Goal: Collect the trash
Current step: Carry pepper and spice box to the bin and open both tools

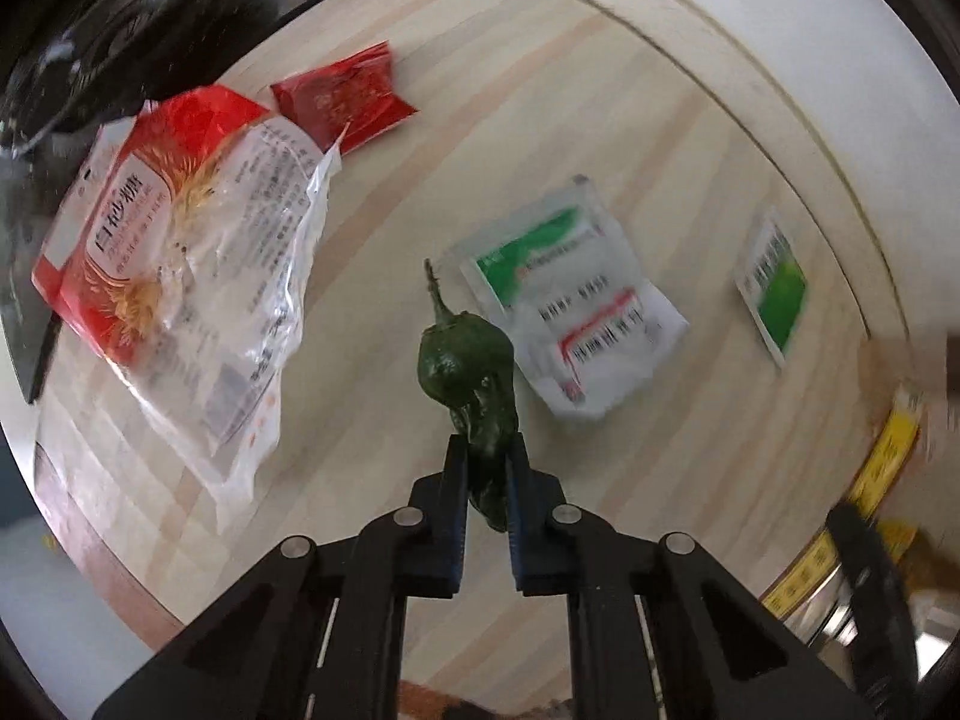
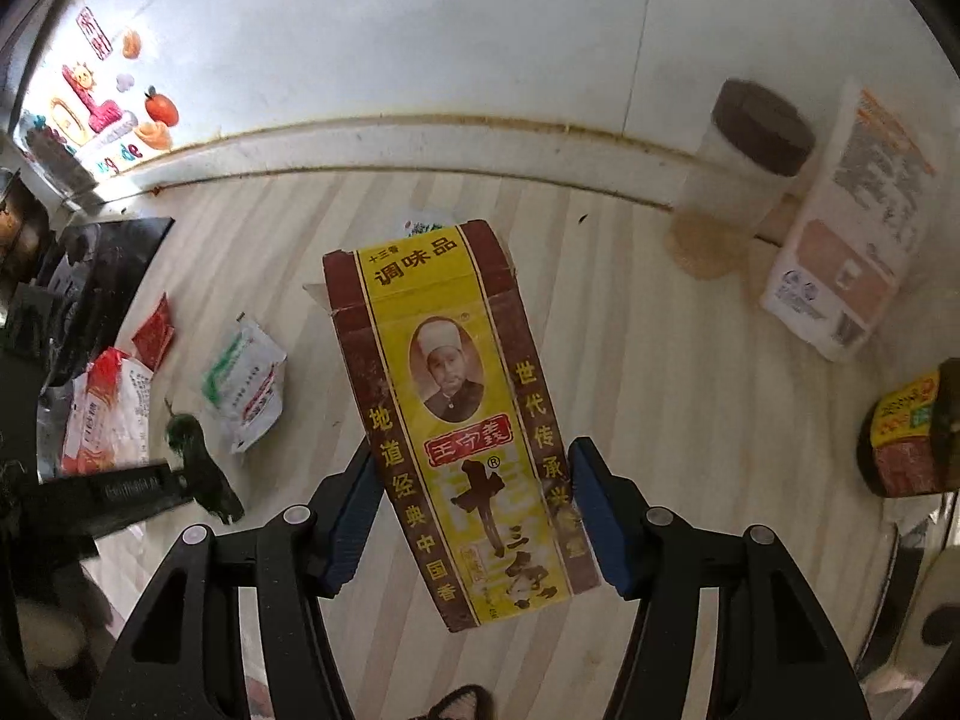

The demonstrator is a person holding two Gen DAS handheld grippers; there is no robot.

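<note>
My left gripper (image 1: 486, 450) is shut on a dark green pepper (image 1: 465, 363), held above the wooden counter (image 1: 660, 480); the pepper (image 2: 192, 438) also shows at the left of the right wrist view. My right gripper (image 2: 471, 480) is shut on a yellow and brown spice box (image 2: 456, 414), held above the counter. On the counter lie a red and clear sugar bag (image 1: 174, 276), a red sachet (image 1: 345, 96), a white and green packet (image 1: 576, 300) and a small green packet (image 1: 774, 288).
A black stove top (image 1: 150, 18) is at the far left. A brown-lidded jar (image 2: 744, 168), a white and brown carton (image 2: 852, 240) and a yellow-labelled jar (image 2: 912, 432) stand at the right by the white wall (image 2: 480, 30).
</note>
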